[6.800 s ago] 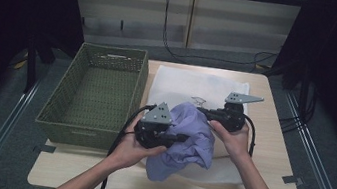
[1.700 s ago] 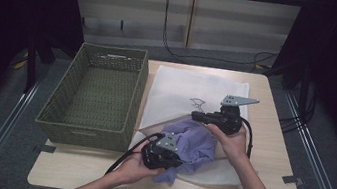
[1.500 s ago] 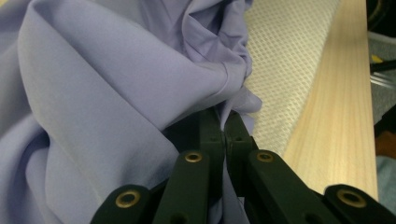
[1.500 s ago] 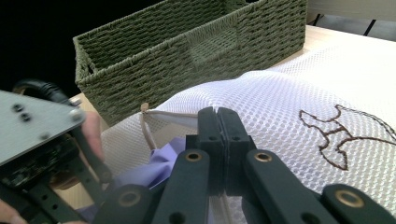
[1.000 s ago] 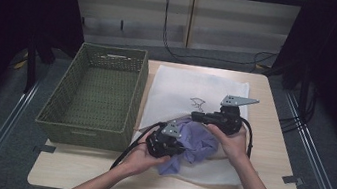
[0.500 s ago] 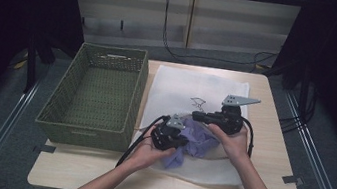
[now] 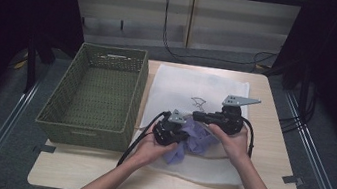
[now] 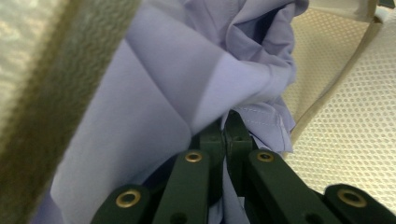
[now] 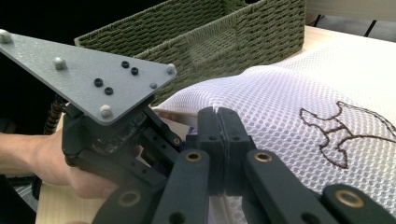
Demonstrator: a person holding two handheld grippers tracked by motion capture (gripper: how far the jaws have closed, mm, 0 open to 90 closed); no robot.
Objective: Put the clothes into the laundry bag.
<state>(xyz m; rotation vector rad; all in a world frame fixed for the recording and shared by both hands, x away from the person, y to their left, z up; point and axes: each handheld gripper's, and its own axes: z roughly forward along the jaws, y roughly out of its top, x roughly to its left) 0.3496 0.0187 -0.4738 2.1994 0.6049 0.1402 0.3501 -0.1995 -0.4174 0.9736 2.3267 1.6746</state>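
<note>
Lavender cloth [image 8: 187, 88] hides left claw [image 8: 225, 122] tips (clamped).

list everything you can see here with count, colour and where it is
cloth: one, lilac, crumpled on the mesh bag between the two grippers
mesh bag: one, white with a dark embroidered figure, flat on the table right of the basket
basket: one, olive green woven, left part of the table
table: one, light wood, under everything
cables: several, black, on the floor behind the table
left gripper: one, black, jaws shut on the cloth
right gripper: one, black, jaws closed at the edge of the mesh bag
hands: two, each holding a gripper
</note>
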